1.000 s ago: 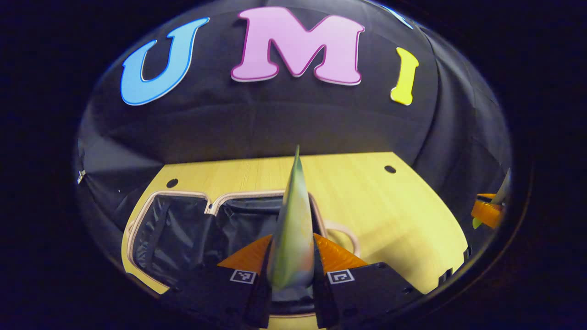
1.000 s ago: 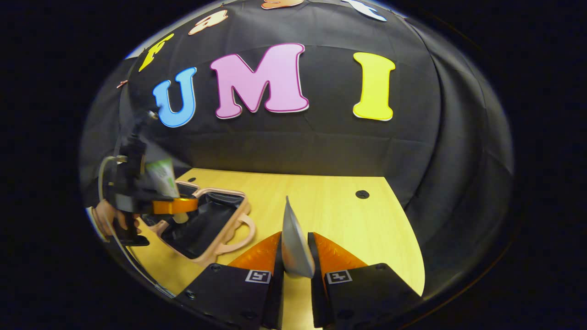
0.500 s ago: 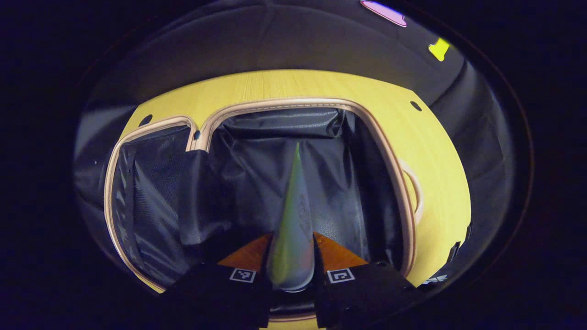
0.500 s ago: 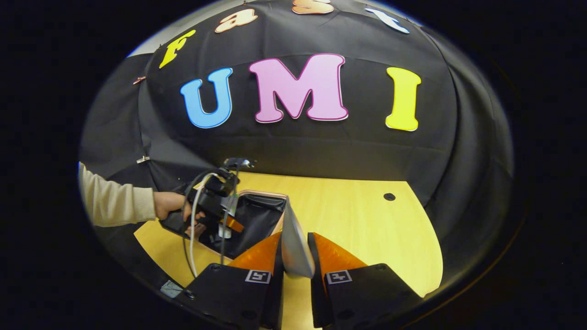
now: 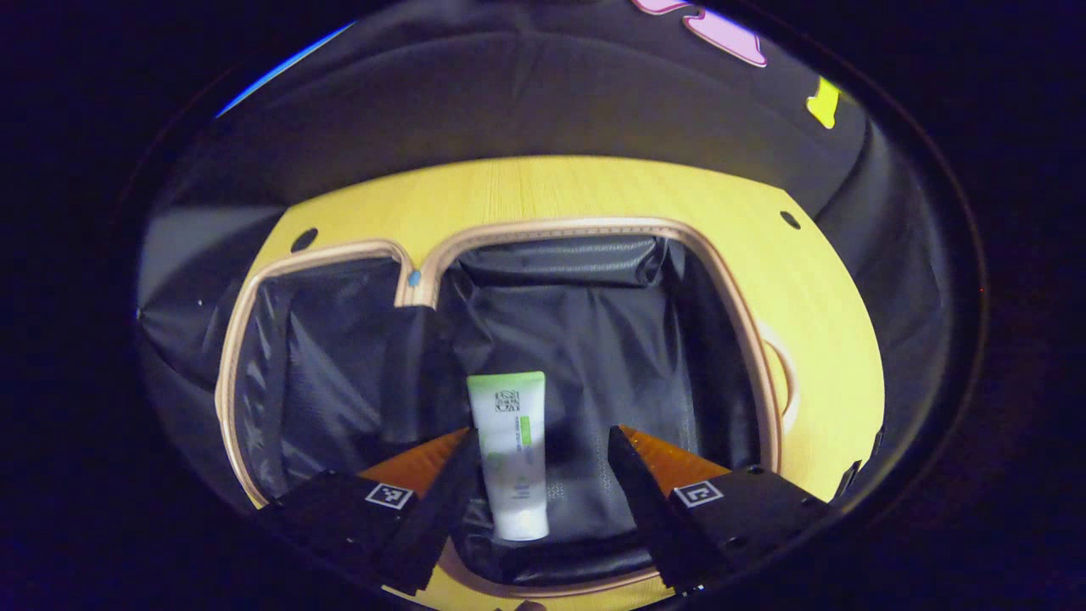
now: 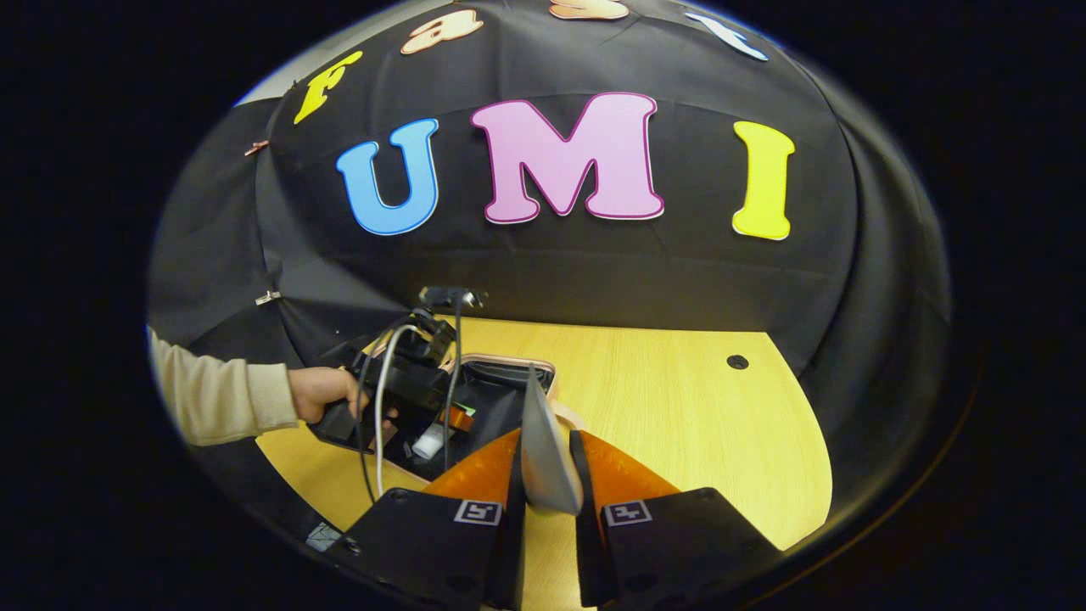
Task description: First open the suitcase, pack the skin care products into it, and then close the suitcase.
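The suitcase [image 5: 747,356] lies open on the wooden table, tan-rimmed with black lining. A white tube with a green end [image 5: 511,450] lies flat on the lining of the right half. My left gripper [image 5: 539,462] hangs just above it, open, with the tube loose between the fingers. In the right gripper view, my right gripper [image 6: 547,462] is shut on a grey tube [image 6: 543,445] held edge-on, above the table to the right of the suitcase [image 6: 509,373]. The left gripper [image 6: 407,390] and the hand holding it appear there over the suitcase.
The yellow wooden table [image 6: 679,416] stretches to the right of the suitcase, with small dark holes [image 6: 737,361] near its far edge. Black cloth walls close in behind and beside it. A cream sleeve [image 6: 221,399] reaches in from the left.
My left gripper lowered into the suitcase, opened, and let the green-and-white tube drop flat onto the lining. The right gripper kept its grip on the grey tube and shifted slightly.
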### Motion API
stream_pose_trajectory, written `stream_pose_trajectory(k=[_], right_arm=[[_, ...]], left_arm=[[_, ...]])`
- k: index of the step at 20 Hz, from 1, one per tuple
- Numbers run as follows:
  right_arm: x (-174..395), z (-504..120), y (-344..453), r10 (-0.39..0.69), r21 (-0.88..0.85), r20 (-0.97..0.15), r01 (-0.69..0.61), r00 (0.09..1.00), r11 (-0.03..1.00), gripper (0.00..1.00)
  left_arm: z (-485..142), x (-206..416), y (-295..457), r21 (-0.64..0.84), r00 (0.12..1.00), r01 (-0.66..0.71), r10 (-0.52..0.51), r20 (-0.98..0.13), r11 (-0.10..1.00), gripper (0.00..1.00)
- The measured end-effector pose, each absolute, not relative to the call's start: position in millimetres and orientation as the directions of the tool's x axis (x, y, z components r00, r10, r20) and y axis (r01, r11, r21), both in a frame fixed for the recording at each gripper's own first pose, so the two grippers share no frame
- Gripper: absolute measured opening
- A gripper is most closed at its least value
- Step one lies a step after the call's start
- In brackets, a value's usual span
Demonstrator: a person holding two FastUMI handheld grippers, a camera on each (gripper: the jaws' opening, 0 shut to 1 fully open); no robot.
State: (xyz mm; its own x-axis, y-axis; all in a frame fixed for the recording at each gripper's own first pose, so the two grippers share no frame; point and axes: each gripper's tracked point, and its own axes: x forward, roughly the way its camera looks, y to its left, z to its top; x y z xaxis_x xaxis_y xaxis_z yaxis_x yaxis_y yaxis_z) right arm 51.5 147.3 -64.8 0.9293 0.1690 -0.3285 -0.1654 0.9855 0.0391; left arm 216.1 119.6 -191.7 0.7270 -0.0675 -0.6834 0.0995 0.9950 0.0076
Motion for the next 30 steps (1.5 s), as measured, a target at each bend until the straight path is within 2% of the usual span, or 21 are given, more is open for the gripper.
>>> stream_pose_trajectory(k=[3, 5, 8, 11, 14, 15, 16, 18, 22, 23, 24, 25, 26, 28, 29, 30], right_arm=[[71.9, -72.7, 168.6, 0.190, 0.069, -0.375, -0.178, 0.907, 0.982, 0.28], [89.2, -82.8, 189.1, 0.213, 0.077, -0.404, -0.199, 0.889, 0.977, 0.29], [119.0, -122.2, 224.8, 0.235, 0.065, -0.493, -0.234, 0.838, 0.970, 0.29], [143.6, -191.7, 261.4, 0.248, 0.101, -0.656, -0.242, 0.713, 0.965, 0.28], [171.9, -243.4, 277.3, 0.198, 0.056, -0.736, -0.234, 0.648, 0.971, 0.29], [174.6, -259.2, 278.2, 0.171, 0.032, -0.768, -0.230, 0.617, 0.973, 0.19], [174.3, -271.8, 279.9, 0.157, 0.025, -0.798, -0.228, 0.582, 0.973, 0.29], [177.4, -288.2, 279.4, 0.129, 0.034, -0.836, -0.184, 0.533, 0.982, 0.29], [185.6, -291.4, 276.6, 0.103, 0.025, -0.838, -0.150, 0.536, 0.988, 0.29], [184.5, -289.1, 280.9, 0.120, 0.045, -0.836, -0.151, 0.536, 0.988, 0.23], [185.1, -286.4, 283.8, 0.131, 0.057, -0.831, -0.151, 0.540, 0.987, 0.24], [185.5, -278.9, 285.8, 0.147, 0.072, -0.820, -0.154, 0.553, 0.985, 0.47], [187.0, -273.0, 284.1, 0.144, 0.067, -0.806, -0.153, 0.575, 0.986, 0.39], [186.9, -253.2, 280.1, 0.145, 0.059, -0.768, -0.157, 0.624, 0.986, 0.60], [185.3, -242.1, 277.7, 0.152, 0.060, -0.747, -0.162, 0.647, 0.985, 0.73], [180.6, -229.8, 274.4, 0.161, 0.063, -0.729, -0.168, 0.665, 0.984, 0.91]], left_arm=[[-128.7, 201.3, 155.3, 0.093, 0.865, 0.036, 0.015, -0.501, 0.995, 0.98], [-95.5, 184.0, 189.1, 0.151, 0.912, -0.030, 0.089, -0.401, 0.988, 0.98], [-64.7, 147.2, 218.8, 0.151, 0.949, -0.059, 0.102, -0.297, 0.987, 0.98], [-71.6, 109.7, 258.5, 0.176, 0.934, -0.142, 0.191, -0.303, 0.974, 0.98], [-84.4, 81.2, 273.2, 0.108, 0.927, -0.182, 0.207, -0.313, 0.977, 0.98], [-87.8, 72.1, 278.4, 0.085, 0.925, -0.190, 0.207, -0.317, 0.978, 0.98], [-90.5, 63.9, 284.4, 0.076, 0.922, -0.203, 0.217, -0.320, 0.976, 0.98], [-93.9, 49.8, 299.3, 0.088, 0.917, -0.225, 0.241, -0.317, 0.970, 0.98], [-96.7, 39.1, 317.7, 0.104, 0.908, -0.250, 0.270, -0.319, 0.963, 0.98], [-99.2, 36.1, 322.6, 0.084, 0.907, -0.254, 0.267, -0.325, 0.964, 0.98], [-100.1, 36.0, 326.1, 0.071, 0.905, -0.262, 0.270, -0.329, 0.962, 0.98], [-103.0, 36.1, 331.8, 0.066, 0.900, -0.274, 0.280, -0.335, 0.959, 0.98], [-105.7, 36.7, 336.8, 0.066, 0.897, -0.281, 0.286, -0.337, 0.957, 0.98], [-107.5, 39.6, 347.6, 0.068, 0.893, -0.295, 0.300, -0.335, 0.953, 0.98], [-108.5, 42.4, 355.1, 0.066, 0.892, -0.303, 0.307, -0.332, 0.951, 0.98], [-109.8, 45.3, 363.3, 0.055, 0.890, -0.313, 0.314, -0.330, 0.948, 0.98]])
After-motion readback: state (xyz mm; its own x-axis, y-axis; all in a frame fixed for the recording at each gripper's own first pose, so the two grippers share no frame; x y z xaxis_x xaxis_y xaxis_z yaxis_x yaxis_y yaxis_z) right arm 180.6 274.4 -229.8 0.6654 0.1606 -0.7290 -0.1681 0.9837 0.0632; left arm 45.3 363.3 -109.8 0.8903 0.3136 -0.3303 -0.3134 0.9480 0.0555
